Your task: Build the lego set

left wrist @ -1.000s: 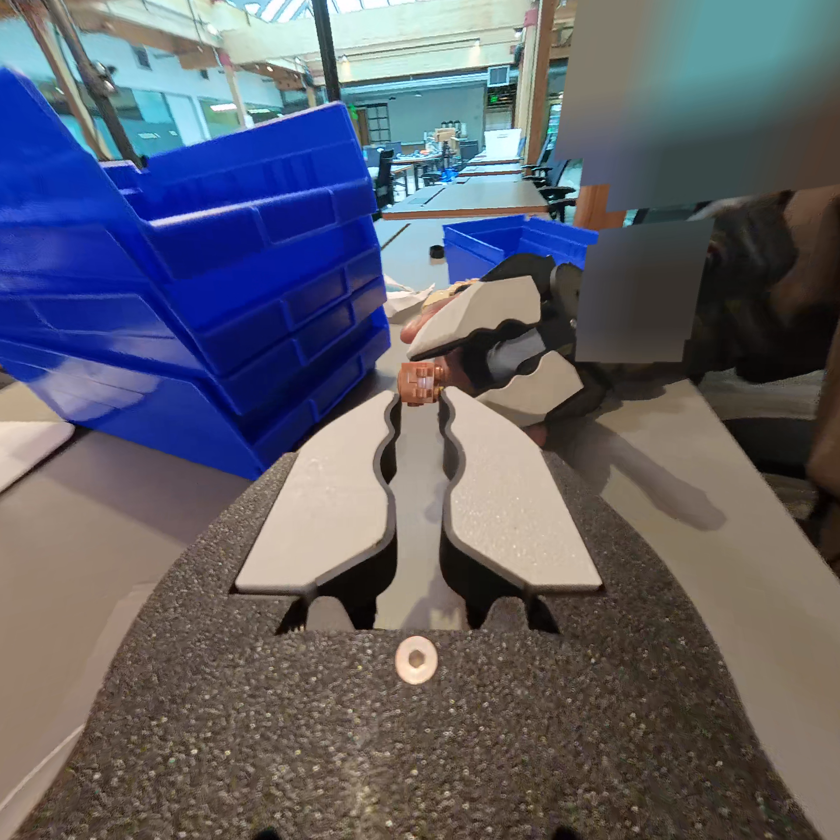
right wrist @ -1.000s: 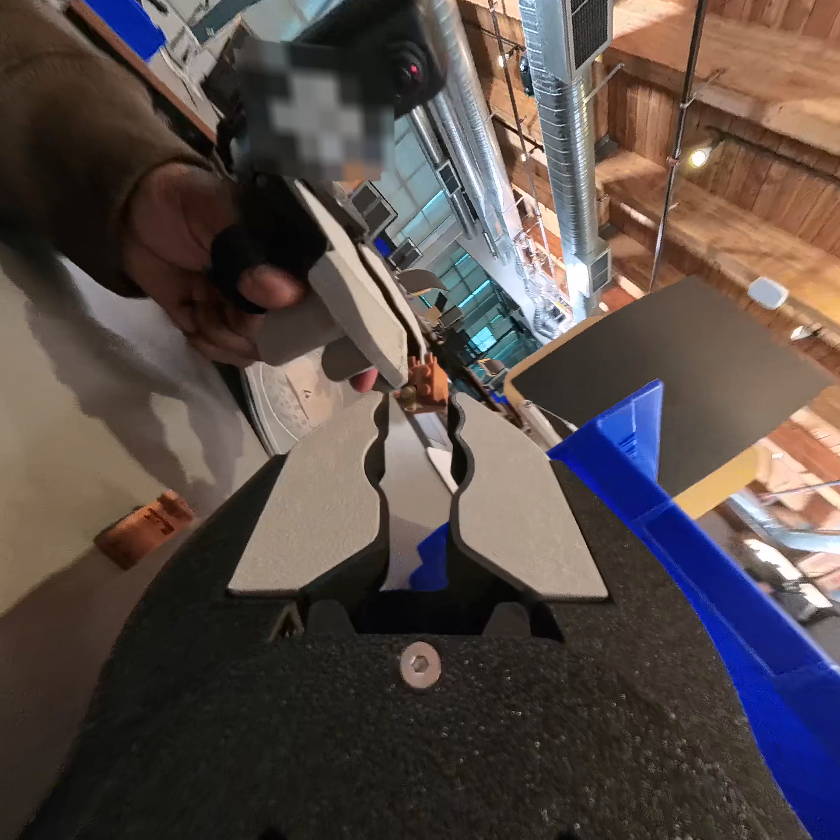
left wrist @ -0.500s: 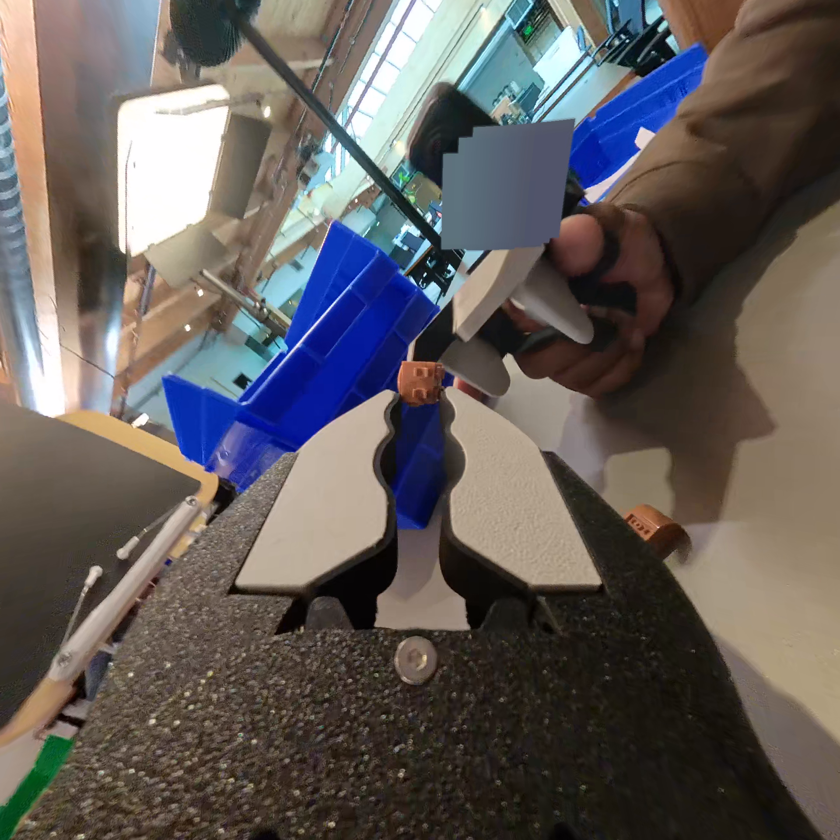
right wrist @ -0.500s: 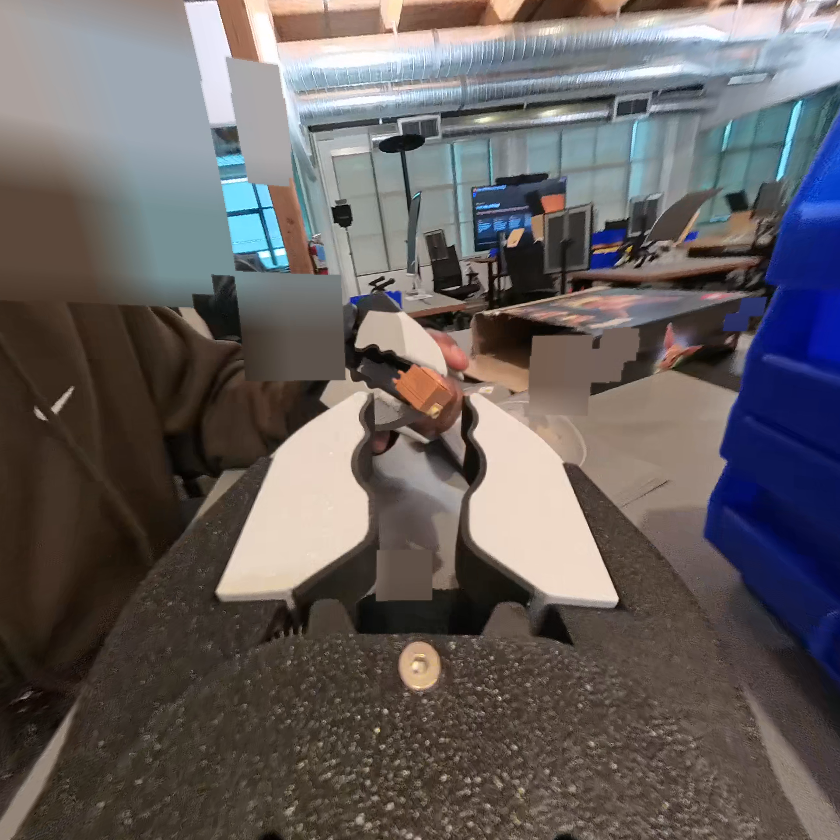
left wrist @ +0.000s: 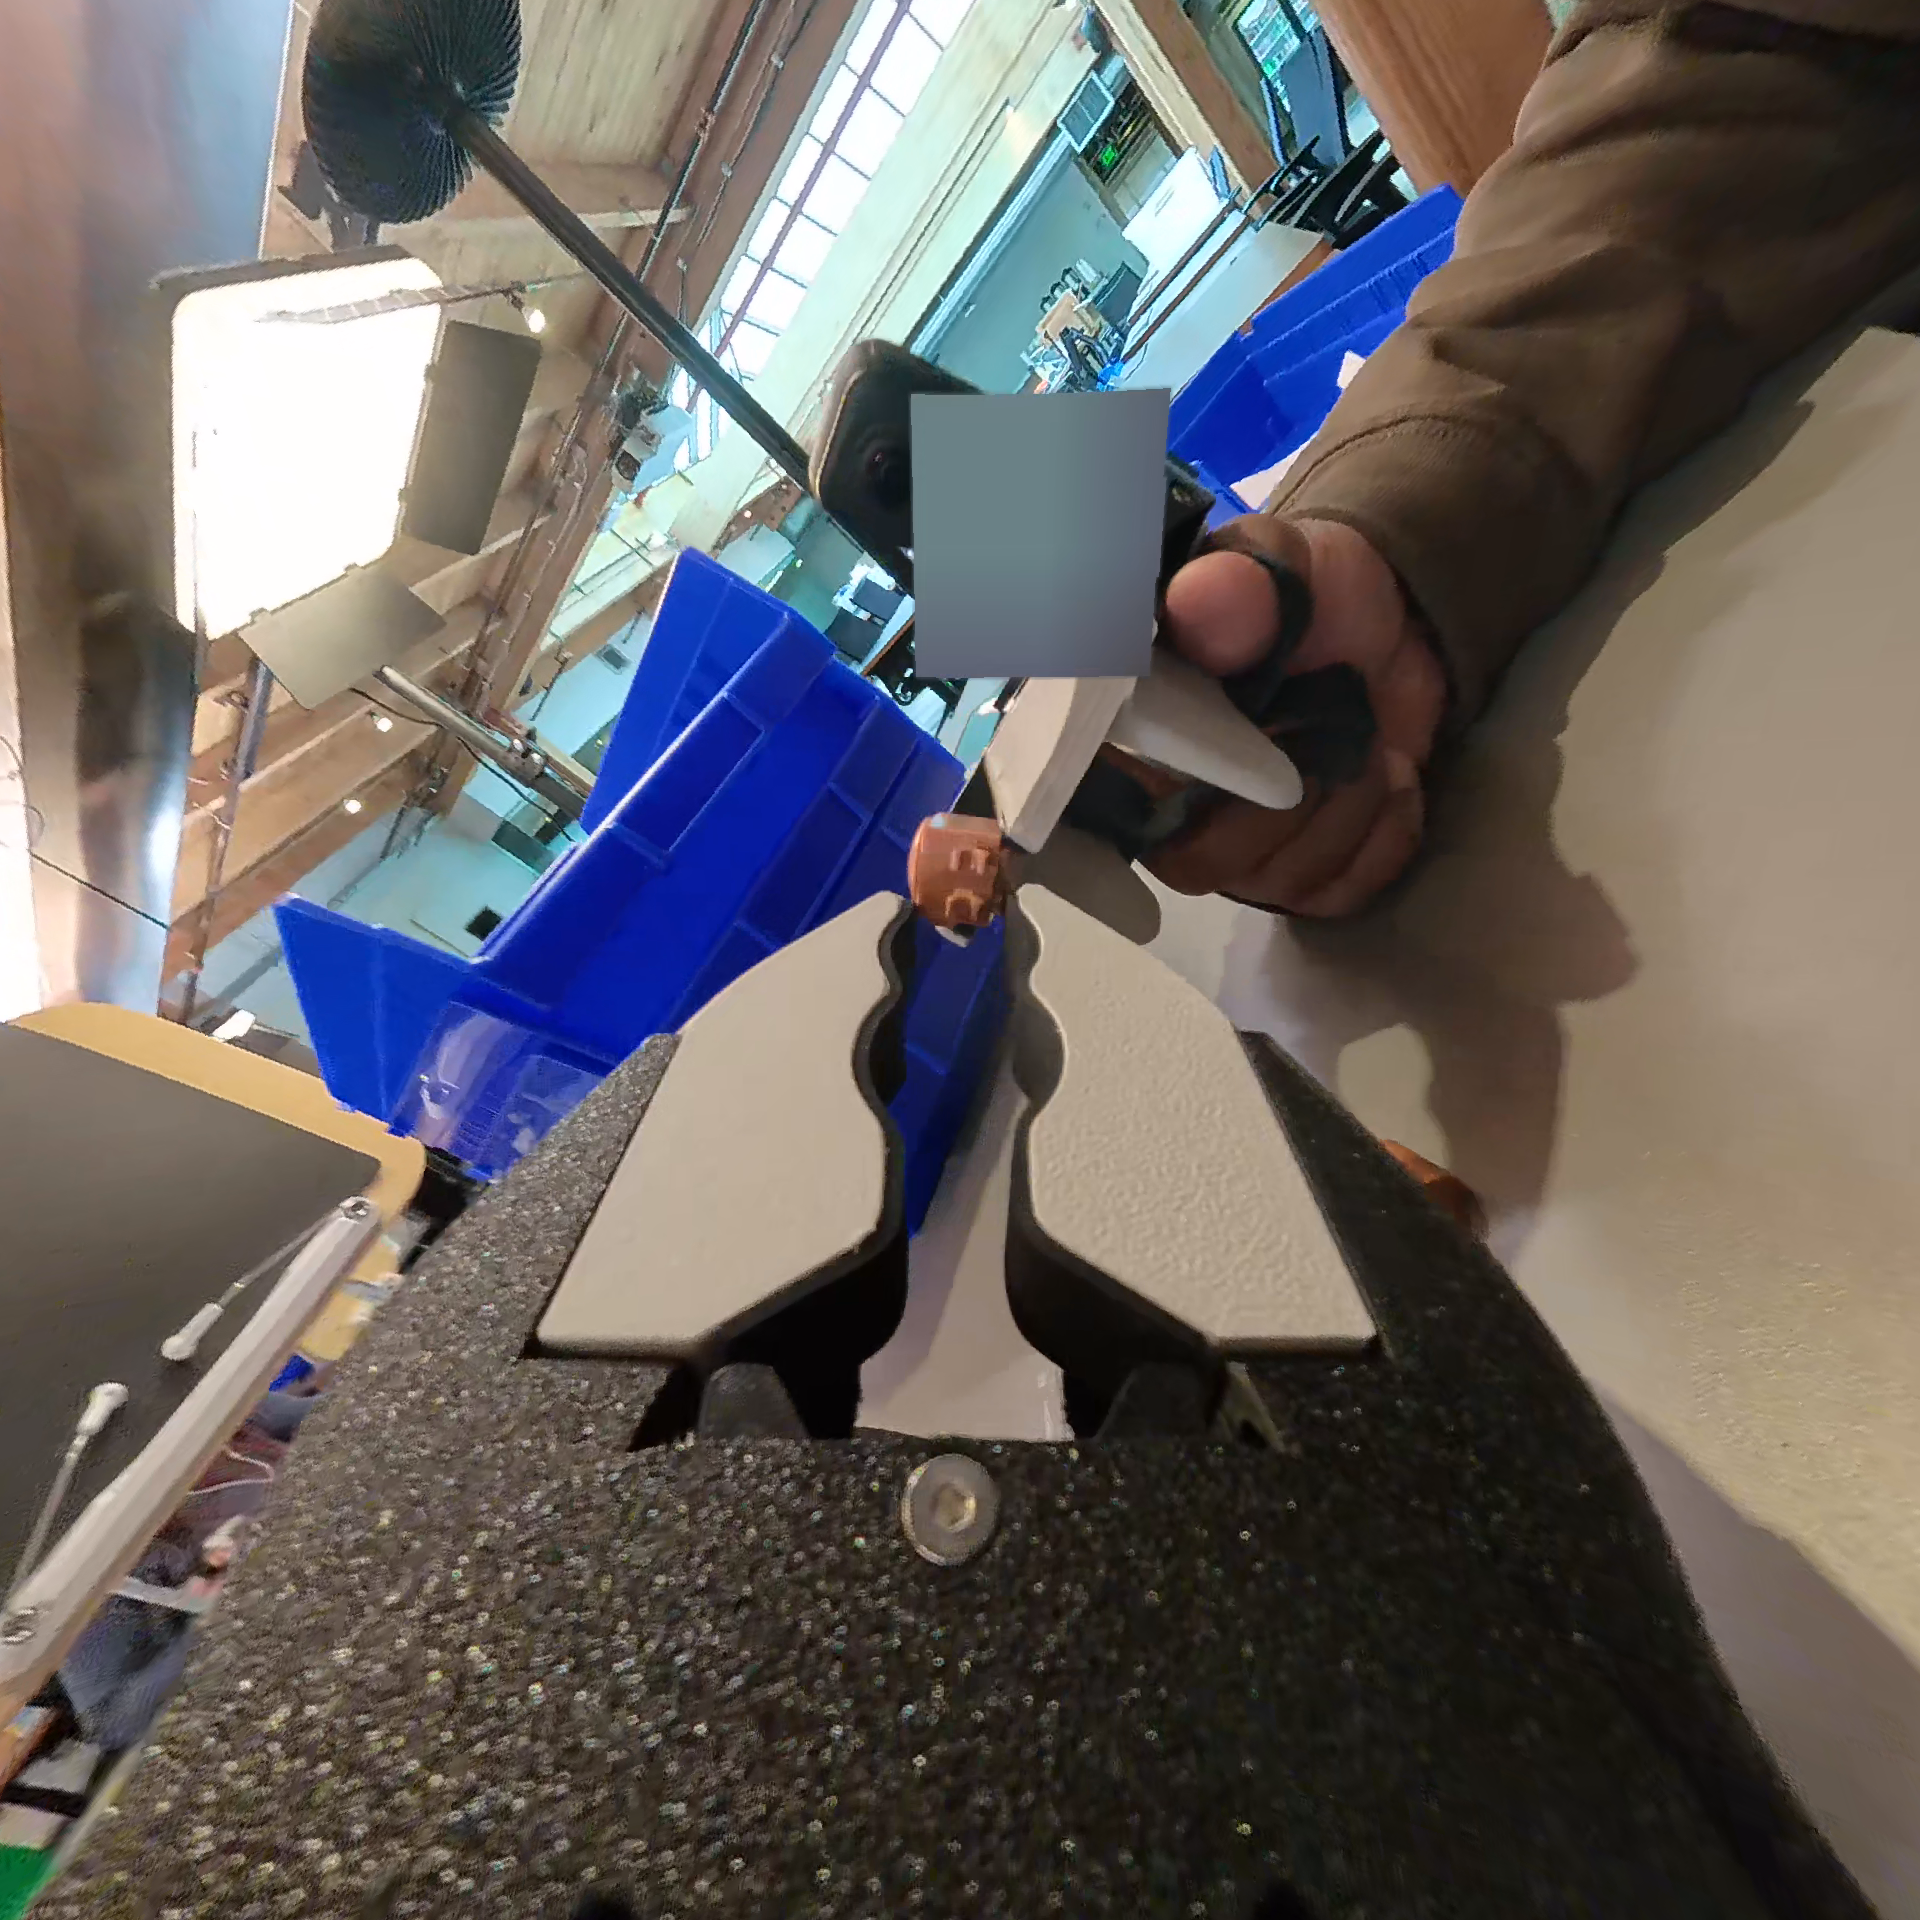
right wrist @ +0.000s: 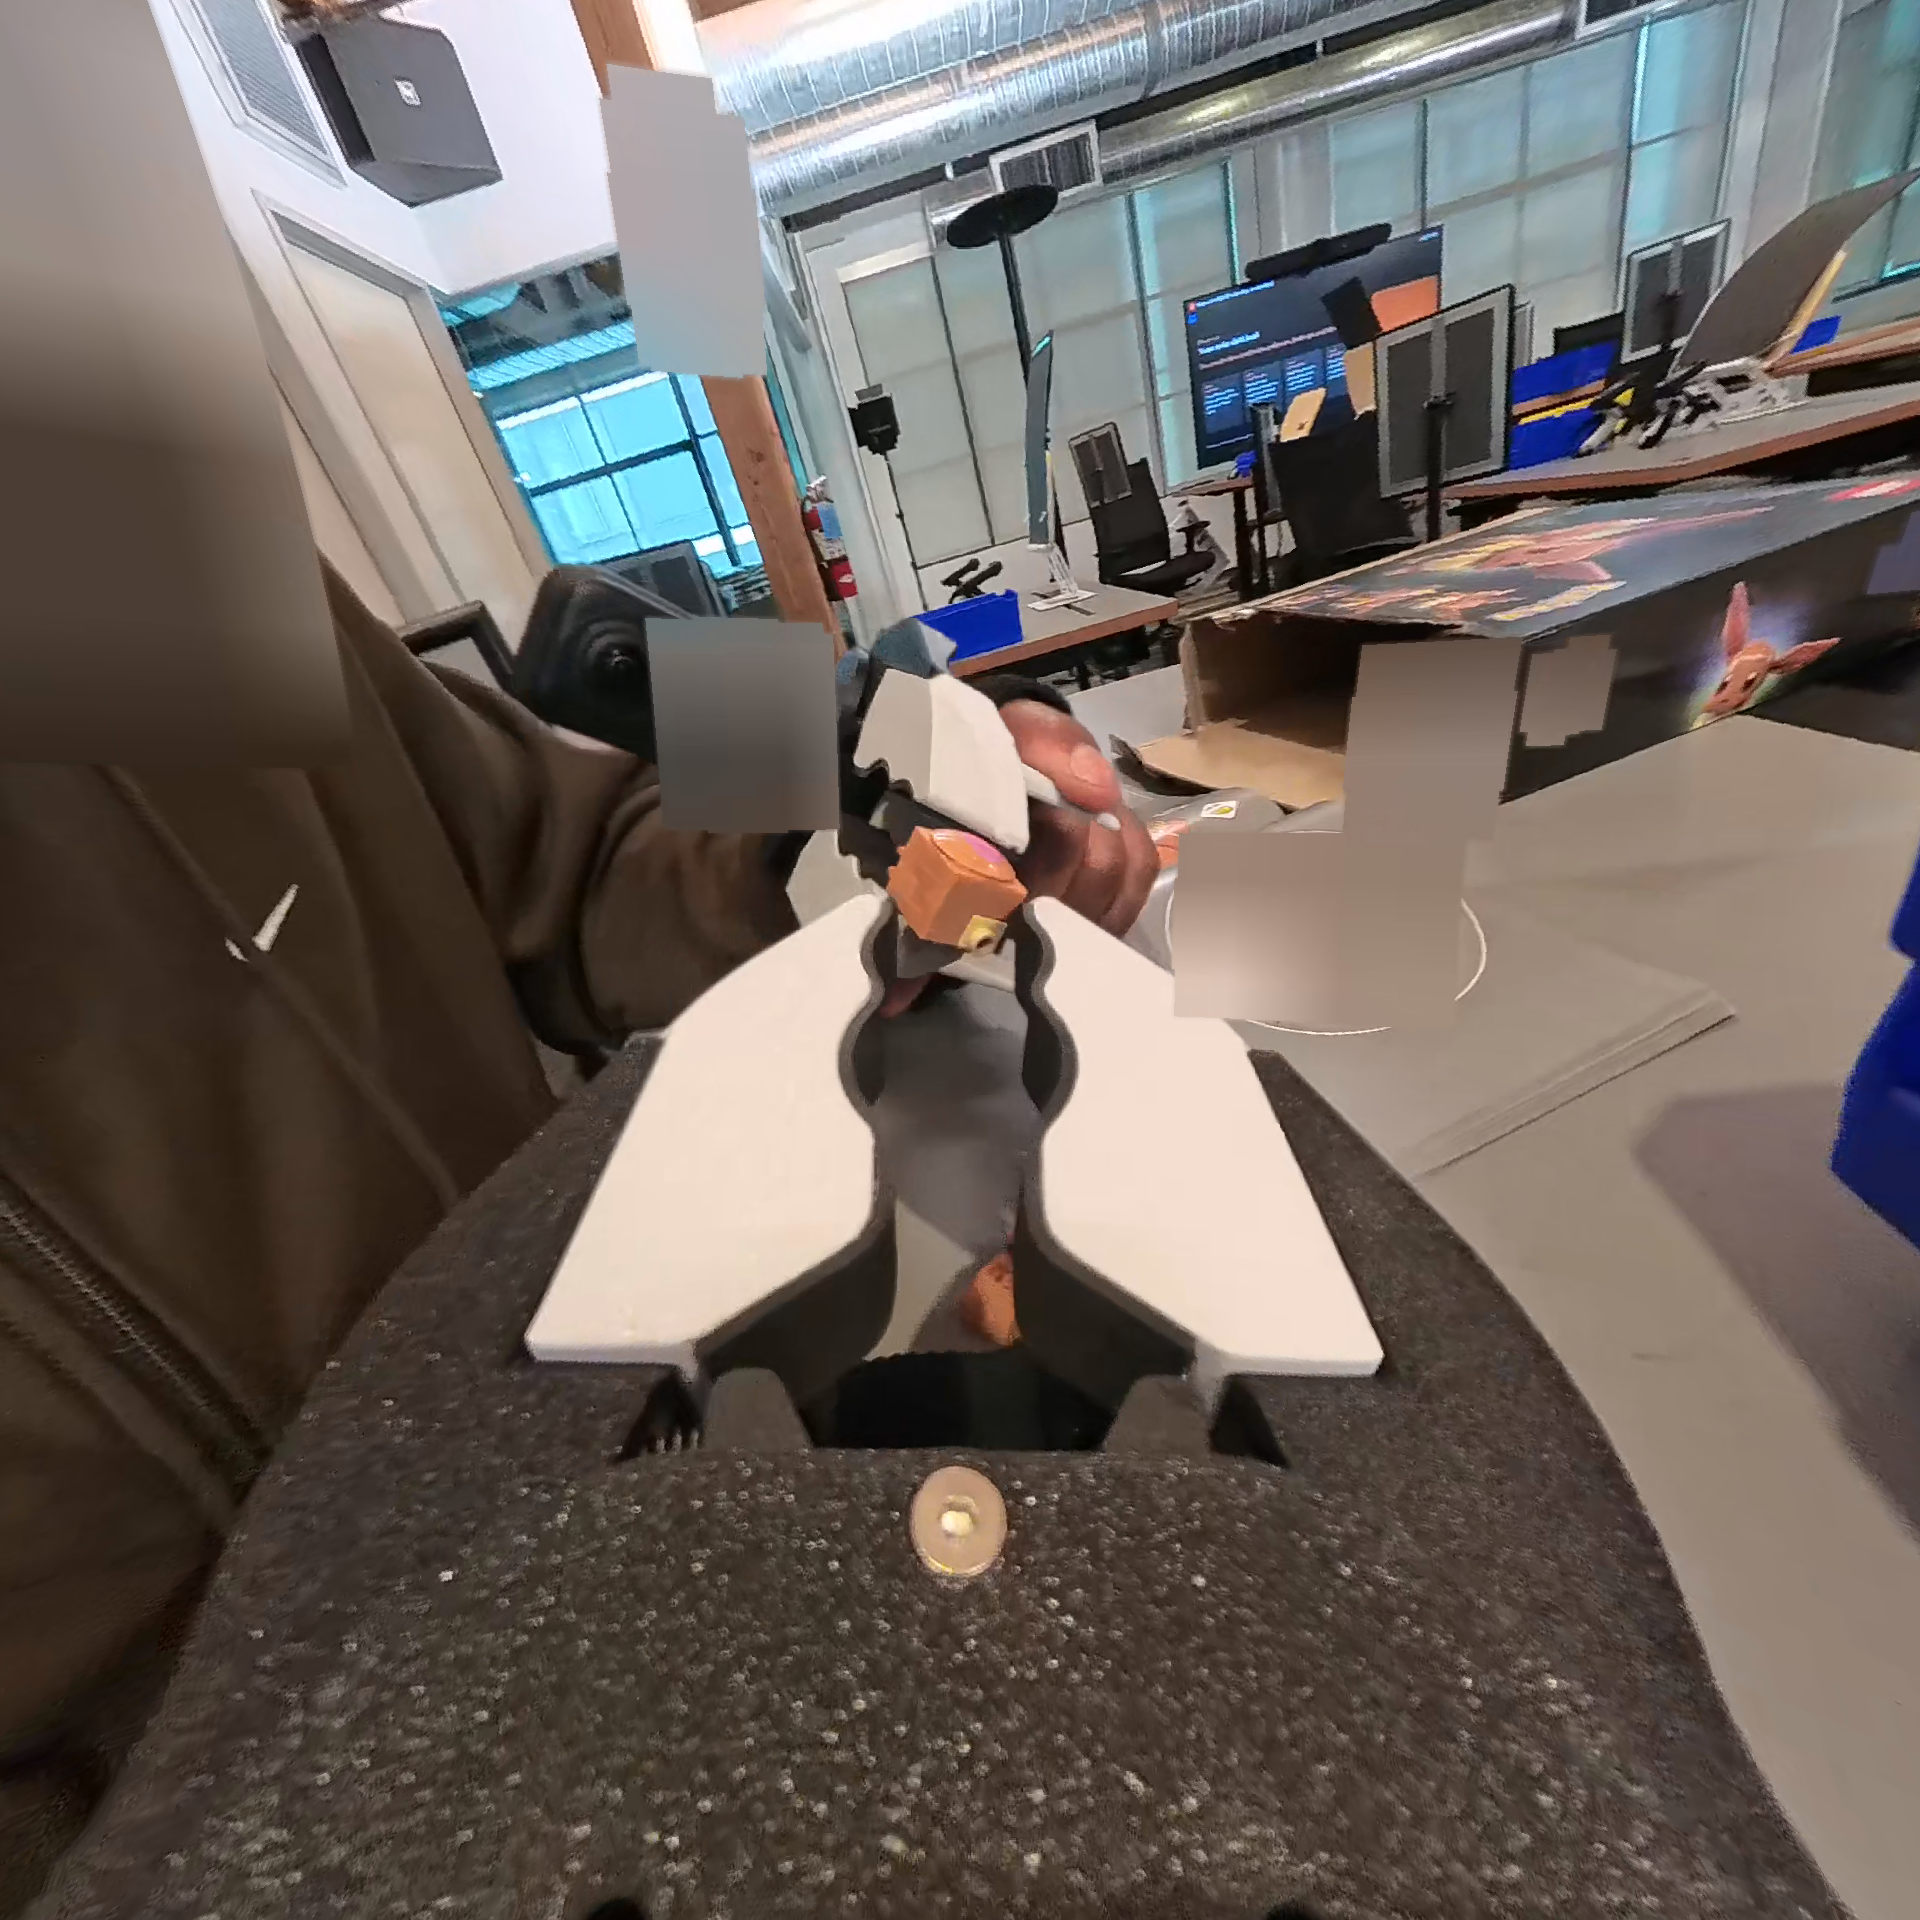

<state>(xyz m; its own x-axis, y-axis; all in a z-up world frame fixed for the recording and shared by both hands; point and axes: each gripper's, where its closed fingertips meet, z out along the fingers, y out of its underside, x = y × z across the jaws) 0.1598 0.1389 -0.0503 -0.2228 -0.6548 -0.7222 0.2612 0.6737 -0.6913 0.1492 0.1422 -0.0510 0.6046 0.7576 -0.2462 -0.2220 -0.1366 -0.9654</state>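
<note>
A small brown lego piece (left wrist: 956, 871) sits between the fingertips of my left gripper (left wrist: 961, 906), which is shut on it and holds it in the air. In the right wrist view the same piece (right wrist: 948, 885) sits at the tips of my right gripper (right wrist: 961, 920). The right fingertips (right wrist: 1049, 935) lie against its two sides, and the left gripper's fingers (right wrist: 940, 753) clamp it from above and below. The right gripper (left wrist: 1044, 764), held by a hand, meets the piece from the right in the left wrist view.
Another brown lego piece (left wrist: 1429, 1184) lies on the grey table (left wrist: 1714, 1091) and shows between my right fingers (right wrist: 992, 1311). Stacked blue bins (left wrist: 727, 831) stand beyond the grippers. An open lego box (right wrist: 1558, 623) and a flat booklet (right wrist: 1558, 1081) lie on the table. My left and right fingertips are right by each other.
The right gripper's jaws have narrowed from wide apart to the width of the brown piece. The left gripper kept its hold. Over the second, both grippers rolled to a new angle.
</note>
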